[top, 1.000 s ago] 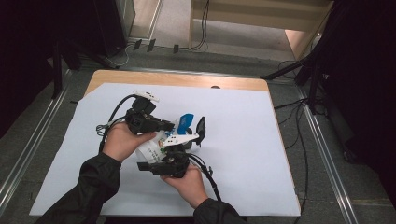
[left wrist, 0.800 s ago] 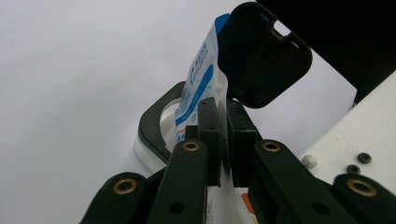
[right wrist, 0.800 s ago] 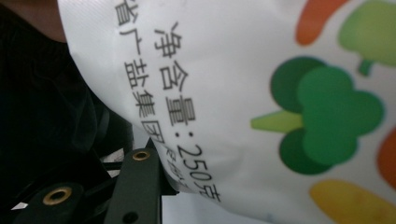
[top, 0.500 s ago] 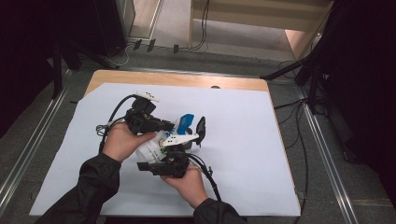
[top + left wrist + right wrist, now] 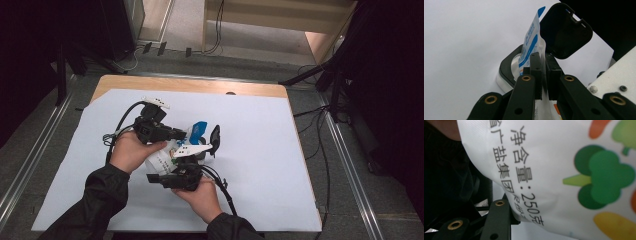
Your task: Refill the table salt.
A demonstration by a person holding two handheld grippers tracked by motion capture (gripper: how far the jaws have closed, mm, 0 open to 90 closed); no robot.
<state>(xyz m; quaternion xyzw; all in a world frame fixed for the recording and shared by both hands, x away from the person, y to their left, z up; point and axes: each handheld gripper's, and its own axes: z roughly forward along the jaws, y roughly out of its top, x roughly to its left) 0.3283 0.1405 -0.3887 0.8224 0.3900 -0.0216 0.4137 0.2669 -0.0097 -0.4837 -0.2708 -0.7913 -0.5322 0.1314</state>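
Left gripper (image 5: 543, 72), jaws pressed together, pinches the upper part of a white-and-blue pouch (image 5: 532, 42), whose blue-tipped corner stands directly above the round opening of a white container (image 5: 507, 68) with a black rim. That container's black hinged lid (image 5: 565, 31) stands open, tilted back on the far side of the pouch. In the high view, the pouch (image 5: 172, 150) lies between both hands on a white sheet (image 5: 260, 150) covering the table, with the container just beyond it. Right gripper (image 5: 192, 157) grasps the lower, printed body of the pouch (image 5: 574, 170); its jaws stand partly spread around the bulging pack, one black jaw touching the pouch's underside.
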